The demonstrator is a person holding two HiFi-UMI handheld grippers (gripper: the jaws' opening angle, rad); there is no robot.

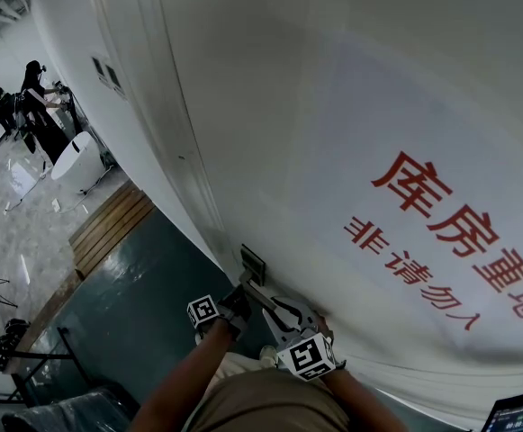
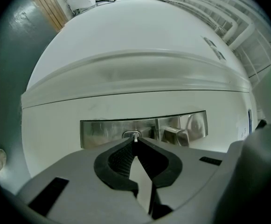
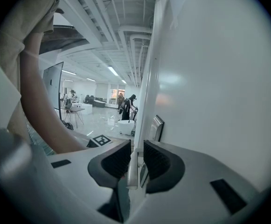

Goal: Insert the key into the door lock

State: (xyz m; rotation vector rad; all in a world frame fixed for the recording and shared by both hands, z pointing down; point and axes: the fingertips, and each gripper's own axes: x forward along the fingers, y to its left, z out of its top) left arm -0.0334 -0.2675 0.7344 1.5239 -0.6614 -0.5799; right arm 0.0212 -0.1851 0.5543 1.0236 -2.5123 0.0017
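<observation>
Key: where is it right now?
The key is pinched in the left tool, low centre in the left gripper view, its tip at the keyhole of the steel lock plate, just left of the handle.

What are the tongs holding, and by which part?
The left tongs pinch the key by its back part, only the tip showing. The right tongs seem to grip the door handle by its end.
</observation>
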